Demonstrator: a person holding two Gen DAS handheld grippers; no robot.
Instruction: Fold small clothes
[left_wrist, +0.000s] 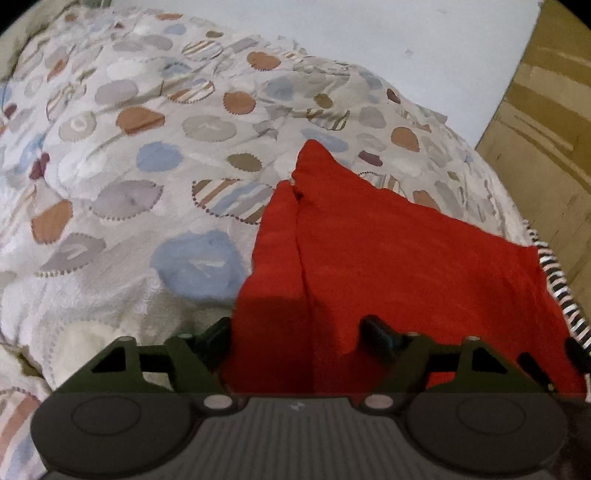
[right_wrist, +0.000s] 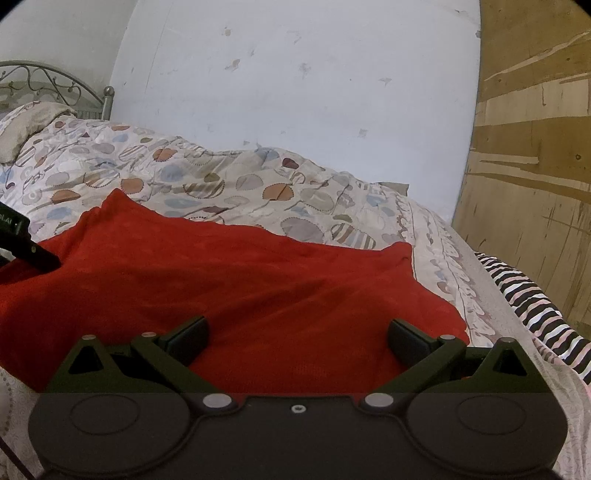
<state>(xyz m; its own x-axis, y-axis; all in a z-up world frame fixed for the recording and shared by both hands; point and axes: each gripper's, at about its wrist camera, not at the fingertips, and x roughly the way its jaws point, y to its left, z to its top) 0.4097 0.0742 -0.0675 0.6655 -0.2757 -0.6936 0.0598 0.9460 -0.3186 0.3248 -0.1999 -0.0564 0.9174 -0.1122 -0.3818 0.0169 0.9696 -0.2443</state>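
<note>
A red cloth (left_wrist: 369, 258) lies spread on a bed, with a fold line running down its left part. My left gripper (left_wrist: 299, 332) is open right above the near left part of the cloth, its jaws wide apart and nothing between them. In the right wrist view the red cloth (right_wrist: 240, 280) fills the middle. My right gripper (right_wrist: 299, 336) is open over its near edge, jaws wide apart and empty. The left gripper's finger (right_wrist: 26, 243) shows at the left edge, over the cloth's left side.
The bed has a patterned quilt (left_wrist: 147, 147) with round patches. A black-and-white striped fabric (right_wrist: 535, 295) lies at the bed's right edge. A pale wall (right_wrist: 295, 92) and a wooden panel (right_wrist: 535, 147) stand behind. A pillow (right_wrist: 26, 125) and metal headboard (right_wrist: 55, 85) are far left.
</note>
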